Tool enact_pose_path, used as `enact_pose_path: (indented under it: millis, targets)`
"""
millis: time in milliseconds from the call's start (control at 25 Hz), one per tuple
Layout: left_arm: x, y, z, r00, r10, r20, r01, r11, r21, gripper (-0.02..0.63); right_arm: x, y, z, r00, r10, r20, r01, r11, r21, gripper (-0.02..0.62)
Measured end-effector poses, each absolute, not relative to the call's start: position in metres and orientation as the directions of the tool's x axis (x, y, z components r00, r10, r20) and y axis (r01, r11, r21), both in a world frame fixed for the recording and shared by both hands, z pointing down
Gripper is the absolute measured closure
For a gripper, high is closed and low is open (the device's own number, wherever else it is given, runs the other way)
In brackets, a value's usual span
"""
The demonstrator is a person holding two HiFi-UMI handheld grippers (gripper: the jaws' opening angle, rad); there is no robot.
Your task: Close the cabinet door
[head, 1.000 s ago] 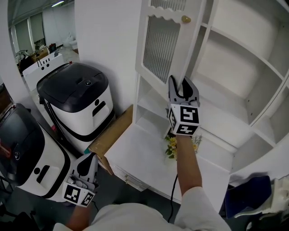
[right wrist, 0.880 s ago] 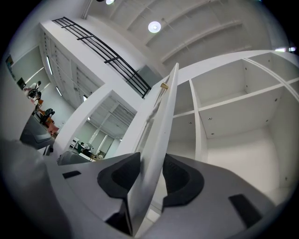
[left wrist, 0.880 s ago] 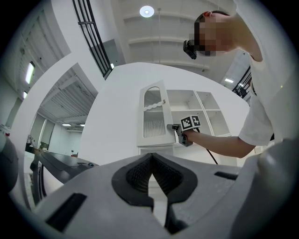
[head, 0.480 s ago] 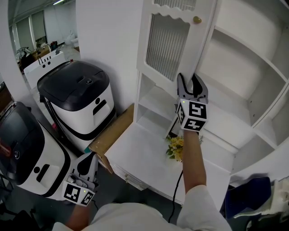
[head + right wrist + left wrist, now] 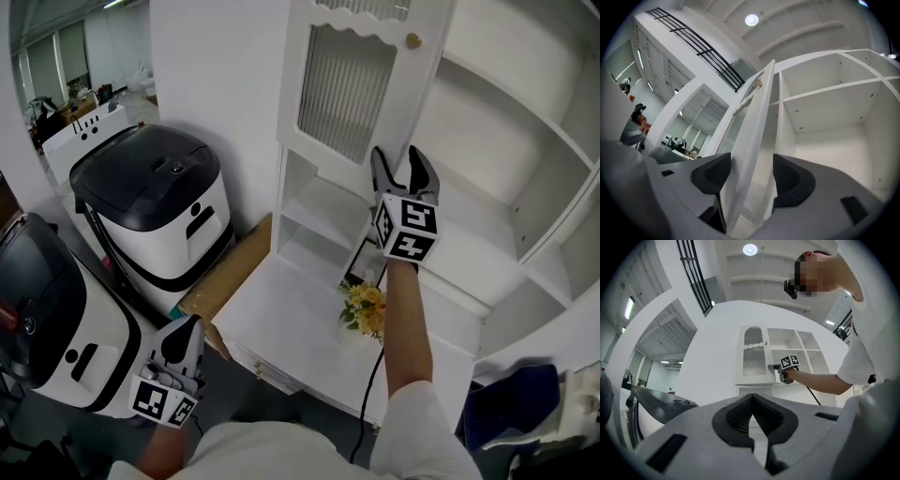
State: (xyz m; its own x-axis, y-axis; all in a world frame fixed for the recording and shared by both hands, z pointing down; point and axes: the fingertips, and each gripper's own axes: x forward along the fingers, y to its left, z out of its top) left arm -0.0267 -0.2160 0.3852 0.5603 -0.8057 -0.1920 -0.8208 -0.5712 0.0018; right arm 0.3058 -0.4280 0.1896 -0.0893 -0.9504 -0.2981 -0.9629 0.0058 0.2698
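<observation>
Right gripper (image 5: pixel 405 161) jaws have just been opening and now stand wide, straddling the free edge of the half-open cabinet door (image 5: pixel 349 89) without pinching it. Left gripper (image 5: pixel 186 328) hangs low beside the cardboard (image 5: pixel 225 277), jaws together, empty.

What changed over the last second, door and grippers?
The right gripper moved rightward in the head view, swinging the cabinet door partway toward the open shelves. Its jaws have just been opening; the door's edge stands between them, not clamped. Unchanged: left gripper low beside the white appliance, jaws shut; flowers on the counter.
</observation>
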Motion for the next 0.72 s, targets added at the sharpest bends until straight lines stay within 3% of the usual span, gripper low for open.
enact_pose_path:
  millis: [720]
  targets:
    - [-0.033, -0.222, 0.387, 0.555, -0.811, -0.184, -0.825, -0.565, 0.005, 0.6, 0.324, -0.445, 0.19, -0.055, -0.958, -0.283, -0.968, -0.018, 0.249, 0.316]
